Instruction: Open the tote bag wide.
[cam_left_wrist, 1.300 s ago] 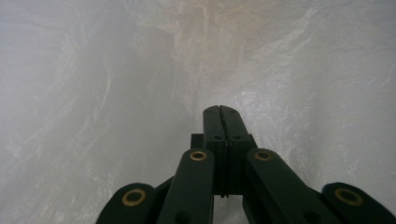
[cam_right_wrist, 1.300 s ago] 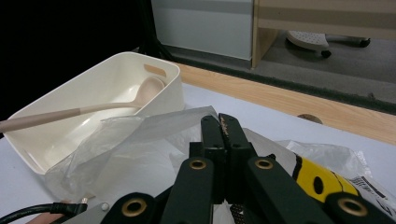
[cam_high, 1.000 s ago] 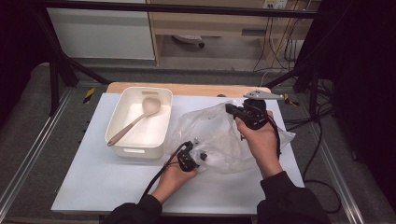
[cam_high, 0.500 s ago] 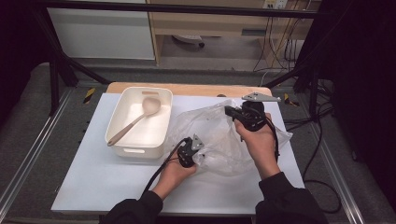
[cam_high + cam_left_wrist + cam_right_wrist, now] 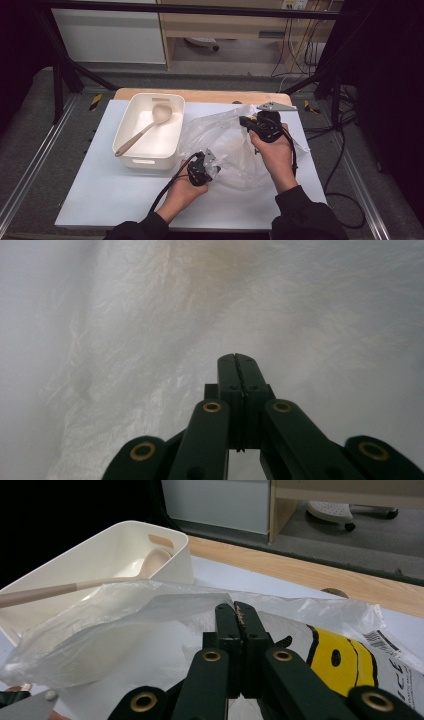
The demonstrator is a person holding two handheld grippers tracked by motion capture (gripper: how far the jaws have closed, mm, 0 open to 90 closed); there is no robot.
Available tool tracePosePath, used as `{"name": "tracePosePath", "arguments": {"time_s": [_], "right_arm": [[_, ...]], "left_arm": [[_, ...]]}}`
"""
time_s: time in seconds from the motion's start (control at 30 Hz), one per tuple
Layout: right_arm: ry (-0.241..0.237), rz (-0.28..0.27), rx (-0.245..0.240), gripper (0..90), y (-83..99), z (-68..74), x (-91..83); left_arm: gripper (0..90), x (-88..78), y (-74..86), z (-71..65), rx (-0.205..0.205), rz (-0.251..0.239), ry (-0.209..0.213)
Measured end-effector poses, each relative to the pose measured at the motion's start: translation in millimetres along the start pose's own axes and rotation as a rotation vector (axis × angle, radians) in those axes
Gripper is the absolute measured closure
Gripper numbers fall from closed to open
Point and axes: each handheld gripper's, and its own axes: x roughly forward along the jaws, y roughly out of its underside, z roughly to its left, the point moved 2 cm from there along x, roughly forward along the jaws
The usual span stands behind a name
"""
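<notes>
Clear plastic bag (image 5: 235,145) lay crumpled on the white surface (image 5: 100,200), just right of the cream bin (image 5: 150,131) holding a wooden spoon (image 5: 145,127). Left tool (image 5: 207,170) was clamped on the bag's near edge, right tool (image 5: 248,121) was pinched shut on its far edge

Even overhead light is brightening the white table (image 5: 100,200), while the room around it is sinking into darkness. Just ahead of the left gripper (image 5: 235,360), the plastic bag (image 5: 150,315) is showing milky, hazy and unfocused; the right gripper view is looking sharper.
</notes>
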Motion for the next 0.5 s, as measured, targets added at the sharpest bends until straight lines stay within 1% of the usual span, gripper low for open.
{"name": "tracePosePath", "arguments": {"time_s": [0.07, 0.1, 0.17, 0.2, 0.27, 0.37, 0.5], "right_arm": [[-0.004, 0.001, 0.0, 90.0, 2.0, 1.0, 1.1], [-0.004, 0.005, -0.002, 90.0, 3.4, 1.4, 1.7], [-0.005, 0.014, -0.008, 90.0, 6.2, 2.7, 3.3], [-0.006, 0.017, -0.007, 90.0, 7.7, 3.3, 4.4], [-0.011, 0.022, -0.006, 90.0, 10.2, 4.1, 5.6], [-0.013, 0.026, -0.006, 90.0, 12.1, 4.1, 5.6], [-0.02, 0.025, -0.006, 90.0, 10.3, 4.4, 3.5]], "left_arm": [[90.0, -4.9, -0.2, -2.9, -0.021, -0.026, 0.028], [90.0, -8.0, -0.7, -4.8, -0.017, -0.039, 0.028], [90.0, -13.2, -1.5, -7.8, 0.004, -0.04, 0.01], [90.0, -15.6, -2.2, -8.5, 0.005, -0.05, 0.011], [90.0, -22.3, -3.8, -6.8, 0.0, -0.063, 0.011], [90.0, -33.5, -7.0, -2.8, -0.026, -0.088, 0.029], [90.0, -51.6, -11.2, 4.0, -0.057, -0.111, 0.041]]}}
